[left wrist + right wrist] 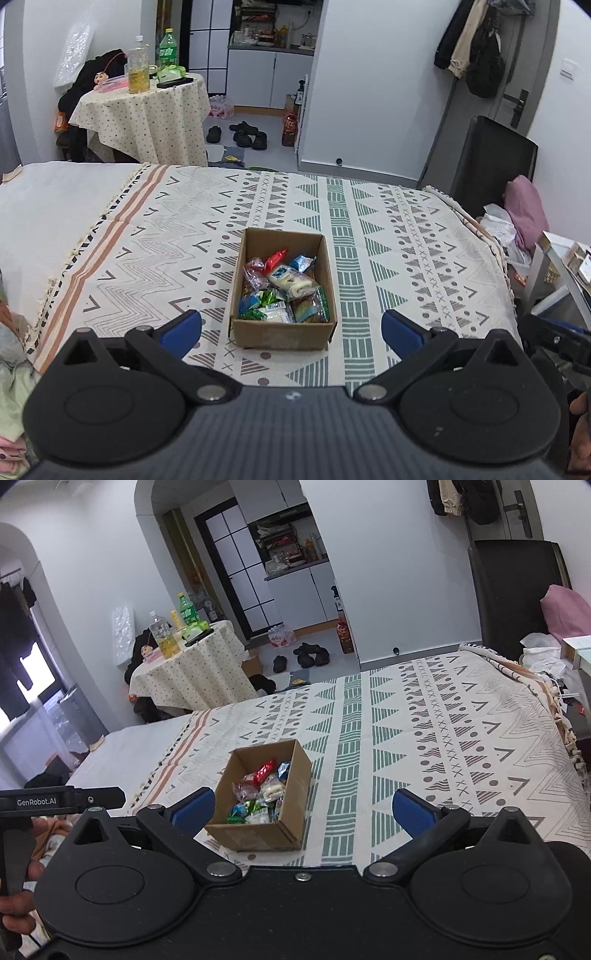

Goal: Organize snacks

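An open cardboard box (282, 334) stands on the patterned bedspread (406, 258), holding several wrapped snacks (280, 291) in red, blue, green and cream wrappers. My left gripper (291, 332) is open and empty, its blue fingertips (183, 330) wide apart on either side of the box's near wall, held back from it. In the right wrist view the same box (258, 836) and snacks (258, 794) sit left of centre. My right gripper (303, 812) is open and empty, near the box's front.
A round table (147, 110) with a dotted cloth holds bottles beyond the bed. Shoes (243, 134) lie on the floor. A black chair (491, 162) and pink cloth (524, 210) stand at the right. The left gripper's handle (59, 801) shows at the left.
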Demonstrator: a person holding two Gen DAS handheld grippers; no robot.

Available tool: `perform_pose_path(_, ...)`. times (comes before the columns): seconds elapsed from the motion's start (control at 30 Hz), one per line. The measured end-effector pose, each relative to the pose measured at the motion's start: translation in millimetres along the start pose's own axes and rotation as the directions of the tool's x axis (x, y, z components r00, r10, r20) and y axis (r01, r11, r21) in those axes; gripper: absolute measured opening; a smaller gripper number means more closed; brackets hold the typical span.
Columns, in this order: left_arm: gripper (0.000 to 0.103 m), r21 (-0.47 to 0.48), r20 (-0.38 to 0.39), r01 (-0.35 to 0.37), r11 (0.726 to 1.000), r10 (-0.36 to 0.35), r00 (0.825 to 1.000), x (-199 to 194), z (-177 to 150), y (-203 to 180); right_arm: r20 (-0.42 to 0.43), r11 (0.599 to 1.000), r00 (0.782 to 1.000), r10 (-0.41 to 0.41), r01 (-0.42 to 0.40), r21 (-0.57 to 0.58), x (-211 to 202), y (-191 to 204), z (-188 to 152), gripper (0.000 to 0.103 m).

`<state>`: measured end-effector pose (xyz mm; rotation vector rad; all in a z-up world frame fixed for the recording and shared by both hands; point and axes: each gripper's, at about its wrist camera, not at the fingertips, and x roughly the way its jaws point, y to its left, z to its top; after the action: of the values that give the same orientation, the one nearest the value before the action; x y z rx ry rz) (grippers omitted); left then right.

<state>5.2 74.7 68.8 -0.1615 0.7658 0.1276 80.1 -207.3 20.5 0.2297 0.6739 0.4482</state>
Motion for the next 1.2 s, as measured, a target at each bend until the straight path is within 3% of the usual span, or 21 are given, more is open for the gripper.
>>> perform_pose_path(0.17, 0.103, 0.001, 0.004, 0.031, 1.0, -0.031, 0.999, -3.1, -11.0, 4.8, -0.002, 1.0, 1.0, 0.001, -0.001, -0.021, -7.7, 5.4, -7.2, 0.103)
perform_pose_path(0.47, 0.103, 0.059, 0.039, -0.012, 0.998, 0.009, 0.999, -12.5, -18.3, 3.1, 0.002, 0.998, 1.0, -0.005, 0.005, -0.063, -12.8, 15.9, -16.5, 0.103)
perform_pose_path(1.2, 0.103, 0.019, 0.019, 0.005, 1.0, -0.006, 1.0, -14.0, -17.6, 14.5, -0.021, 0.997, 1.0, -0.014, 0.012, -0.078, -11.6, 17.3, -23.5, 0.103)
